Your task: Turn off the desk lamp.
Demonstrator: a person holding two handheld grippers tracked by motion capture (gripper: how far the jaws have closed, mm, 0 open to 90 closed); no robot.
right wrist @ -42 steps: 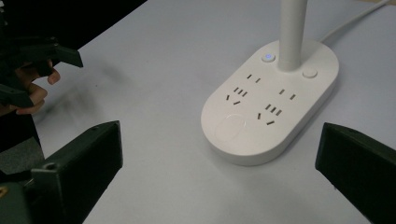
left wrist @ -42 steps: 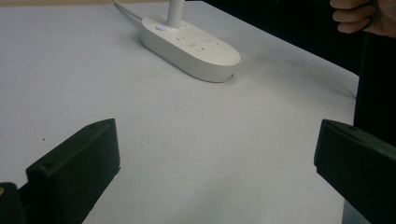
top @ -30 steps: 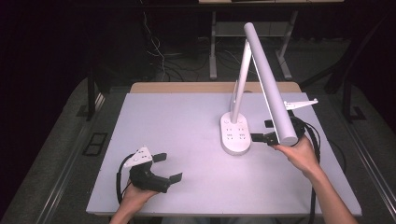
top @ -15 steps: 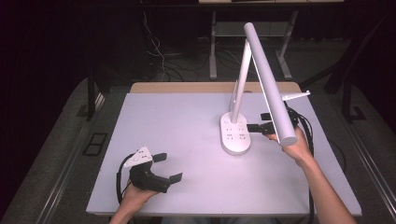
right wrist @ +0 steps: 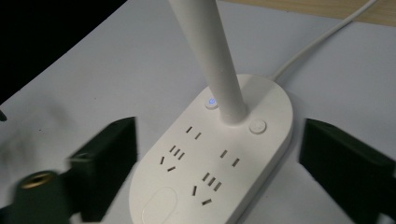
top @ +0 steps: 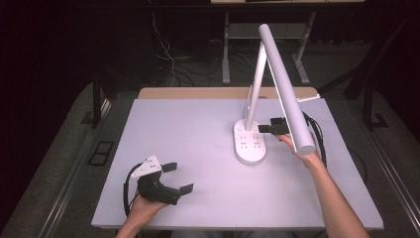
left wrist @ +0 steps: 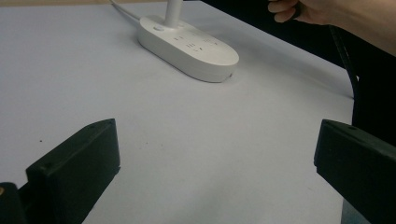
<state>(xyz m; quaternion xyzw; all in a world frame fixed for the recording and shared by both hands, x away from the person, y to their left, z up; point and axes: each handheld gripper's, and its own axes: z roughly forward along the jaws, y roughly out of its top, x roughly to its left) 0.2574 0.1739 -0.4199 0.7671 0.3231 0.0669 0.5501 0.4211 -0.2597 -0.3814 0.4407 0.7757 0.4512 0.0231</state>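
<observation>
1. Bench [top: 198, 148]: flat, matte, pale lavender-white top with a strip of tan wood along its far edge. Dark floor and cables lie beyond it.
2. Desk lamp [top: 262, 89]: smooth white plastic. It stands on the right half of the bench, toward the far side. A slim round stem rises from the base, and a long cylindrical light bar slopes down from the top toward the person's right.
3. Lamp base [right wrist: 215, 158]: an elongated oval slab with rounded edges. Rows of socket slots are cut into its top. Two round buttons flank the stem; one shows a small blue light [right wrist: 212, 101]. A white cord [right wrist: 322, 35] runs off from the far end.
4. Right gripper [right wrist: 219, 158]: black, blocky jaws spread wide, one on either side of the base's width and raised above it; they are not touching it. In the high view the right hand [top: 304, 153] sits partly behind the light bar.
5. Left gripper [top: 176, 178]: resting low at the near-left of the bench, well apart from the lamp. Its jaws are spread wide with bare bench between them. A grey three-cornered plate sits on top.
</observation>
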